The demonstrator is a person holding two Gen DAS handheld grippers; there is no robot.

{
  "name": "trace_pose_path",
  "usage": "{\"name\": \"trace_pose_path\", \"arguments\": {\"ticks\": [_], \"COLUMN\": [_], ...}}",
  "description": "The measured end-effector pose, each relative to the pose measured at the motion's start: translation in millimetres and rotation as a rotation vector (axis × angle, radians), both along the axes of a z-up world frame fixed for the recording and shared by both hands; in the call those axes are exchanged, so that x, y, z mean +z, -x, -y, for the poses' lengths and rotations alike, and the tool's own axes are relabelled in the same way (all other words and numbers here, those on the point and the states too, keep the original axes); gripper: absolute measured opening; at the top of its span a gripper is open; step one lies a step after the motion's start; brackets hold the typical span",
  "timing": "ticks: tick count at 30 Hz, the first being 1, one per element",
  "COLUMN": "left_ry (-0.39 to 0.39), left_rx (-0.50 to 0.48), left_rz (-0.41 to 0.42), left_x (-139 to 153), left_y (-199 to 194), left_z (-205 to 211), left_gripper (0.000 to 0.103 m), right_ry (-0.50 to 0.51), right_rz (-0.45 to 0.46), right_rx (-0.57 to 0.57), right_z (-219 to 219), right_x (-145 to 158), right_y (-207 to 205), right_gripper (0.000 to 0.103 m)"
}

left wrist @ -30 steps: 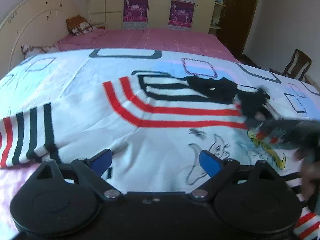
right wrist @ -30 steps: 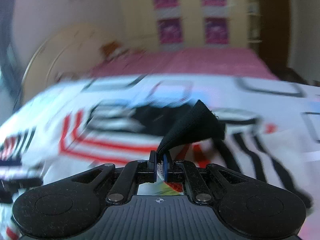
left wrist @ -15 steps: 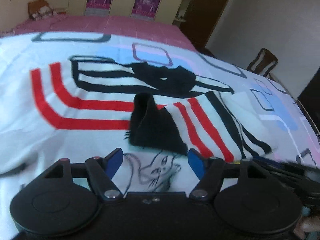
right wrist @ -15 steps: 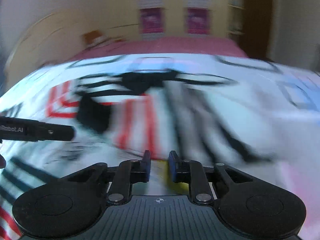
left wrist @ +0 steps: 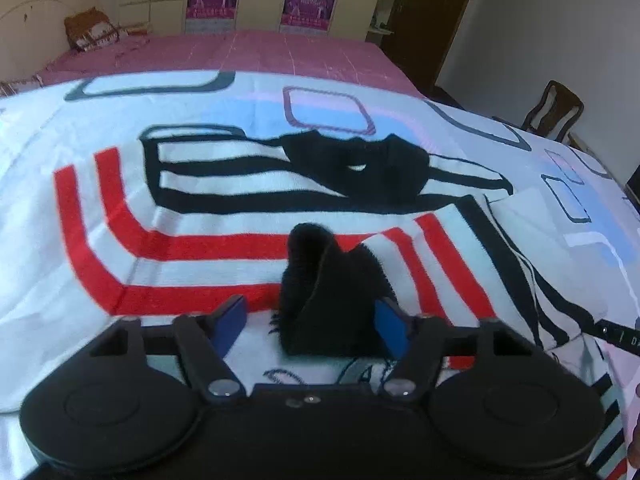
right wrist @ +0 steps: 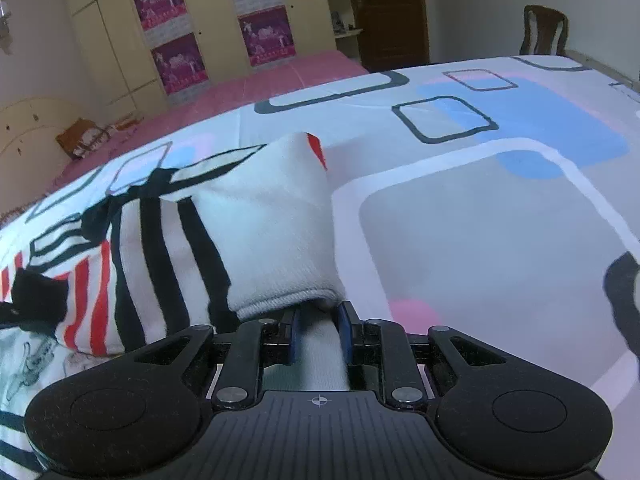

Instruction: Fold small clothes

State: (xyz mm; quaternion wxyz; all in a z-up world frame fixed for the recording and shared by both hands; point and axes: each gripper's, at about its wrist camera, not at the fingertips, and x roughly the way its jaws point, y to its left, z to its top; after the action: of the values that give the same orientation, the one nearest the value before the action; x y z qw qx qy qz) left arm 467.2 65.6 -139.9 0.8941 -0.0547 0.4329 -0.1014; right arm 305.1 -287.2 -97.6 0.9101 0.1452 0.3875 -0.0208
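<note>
Since the earlier frames the black cuff [left wrist: 332,292] has come to lie on the sweater's [left wrist: 200,216] red stripes, no longer pinched by the right gripper [right wrist: 318,332], whose jaws have just been opening and now stand narrowly apart around a white fold of the sweater; whether the pads press on it I cannot tell. Left gripper [left wrist: 310,322], low in its frame, has just been closing and is half open around the cuff, pads not clearly touching it.

Largest is the bed [right wrist: 500,220], its white cover printed with blue and grey squares; the sweater lies spread on it, mid-frame in the left view, lower left in the right view. Only the left view shows the black collar [left wrist: 360,168]. Both show a wardrobe [right wrist: 192,40] with purple posters and a chair [right wrist: 544,32] at the upper right.
</note>
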Motion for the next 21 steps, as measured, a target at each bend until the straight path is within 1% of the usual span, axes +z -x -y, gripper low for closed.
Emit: {"name": "trace_pose_path", "arguments": {"ticks": [1, 2, 3, 4, 5, 8, 9, 10, 12, 13, 16, 18, 20, 21], "left_ry": [0.011, 0.025, 0.053, 0.084, 0.092, 0.099, 0.097, 0.089, 0.025, 0.015, 0.04, 0.044, 0.008, -0.017], "left_rx": [-0.004, -0.02, -0.038, -0.042, -0.027, 0.009, 0.016, 0.01, -0.02, -0.02, 0.017, 0.018, -0.01, 0.003], "left_rz": [0.006, 0.012, 0.014, 0.018, 0.045, 0.161, 0.177, 0.167, 0.117, 0.099, 0.075, 0.064, 0.068, 0.077], "left_x": [-2, -3, -3, -1, 5, 32, 36, 34, 19, 13, 3, -3, 0, 5], "left_y": [-2, -2, -3, -2, 1, 17, 20, 21, 17, 16, 16, 15, 17, 20], "left_z": [0, 1, 0, -1, -4, -21, -29, -33, -28, -27, -33, -35, -34, -36], "left_gripper": [0.044, 0.033, 0.007, 0.006, 0.006, 0.006, 0.006, 0.006, 0.006, 0.006, 0.006, 0.007, 0.017, 0.033], "right_ry": [0.005, 0.006, 0.004, 0.007, 0.013, 0.014, 0.013, 0.014, 0.022, 0.03, 0.052, 0.061, 0.064, 0.053], "right_rz": [0.0, 0.0, 0.001, 0.001, -0.001, -0.002, -0.002, -0.001, 0.005, 0.009, 0.007, 0.003, 0.001, 0.029], "right_rx": [0.002, 0.003, 0.003, 0.004, 0.007, 0.016, 0.018, 0.02, 0.021, 0.021, 0.031, 0.045, 0.067, 0.07], "right_z": [0, 0, 2, 0, -3, -2, -2, -3, -8, -10, -15, -15, -13, -9], "right_x": [1, 1, 2, 0, -3, -5, -7, -8, -16, -17, -18, -17, -12, -5], "right_y": [1, 1, 4, 1, -5, -8, -11, -13, -23, -23, -24, -24, -20, -13], "right_gripper": [0.02, 0.02, 0.02, 0.02, 0.02, 0.02, 0.02, 0.02, 0.02, 0.02, 0.02, 0.02, 0.02, 0.02]}}
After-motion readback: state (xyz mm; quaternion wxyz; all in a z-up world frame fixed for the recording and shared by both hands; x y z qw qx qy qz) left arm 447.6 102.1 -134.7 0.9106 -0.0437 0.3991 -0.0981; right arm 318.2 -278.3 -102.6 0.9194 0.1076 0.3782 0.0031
